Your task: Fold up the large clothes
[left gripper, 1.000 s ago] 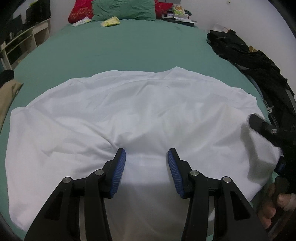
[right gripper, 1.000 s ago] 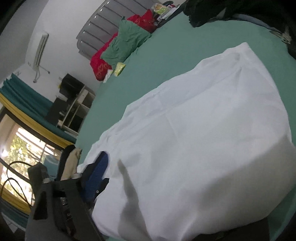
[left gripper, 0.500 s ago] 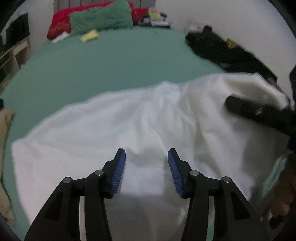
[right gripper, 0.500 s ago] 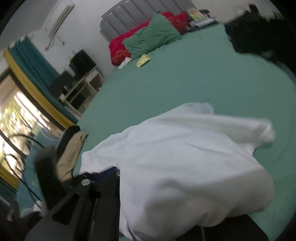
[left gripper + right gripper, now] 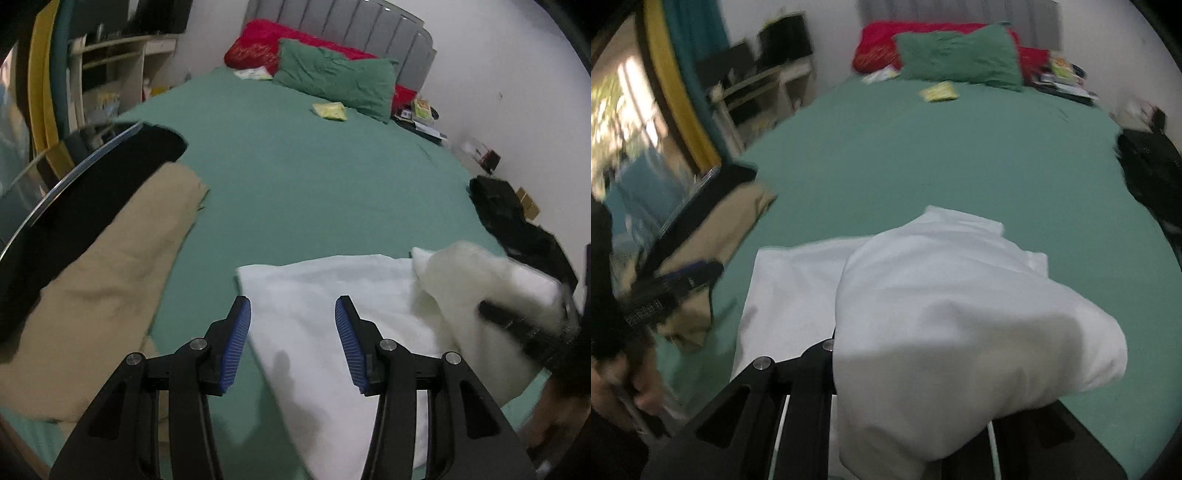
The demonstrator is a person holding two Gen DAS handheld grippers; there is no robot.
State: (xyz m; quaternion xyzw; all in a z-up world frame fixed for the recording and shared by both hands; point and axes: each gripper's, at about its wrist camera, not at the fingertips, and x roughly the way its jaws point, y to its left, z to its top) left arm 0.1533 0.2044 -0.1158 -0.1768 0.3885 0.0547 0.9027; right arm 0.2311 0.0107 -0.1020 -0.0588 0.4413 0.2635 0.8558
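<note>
Green-sheeted bed (image 5: 314,192) carries the large white cloth garment (image 5: 332,302) at its near edge. Left gripper (image 5: 293,345) stands wide, empty; right gripper (image 5: 827,373) appears clamped on a raised fold. Soft, light fabric: grasp at corners.

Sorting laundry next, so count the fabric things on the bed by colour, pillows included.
White: 1, the white garment
Tan: 1, the tan garment
Black: 2, black garment, black pile
Green: 1, green pillow
Red: 1, red pillow
Total: 6
</note>
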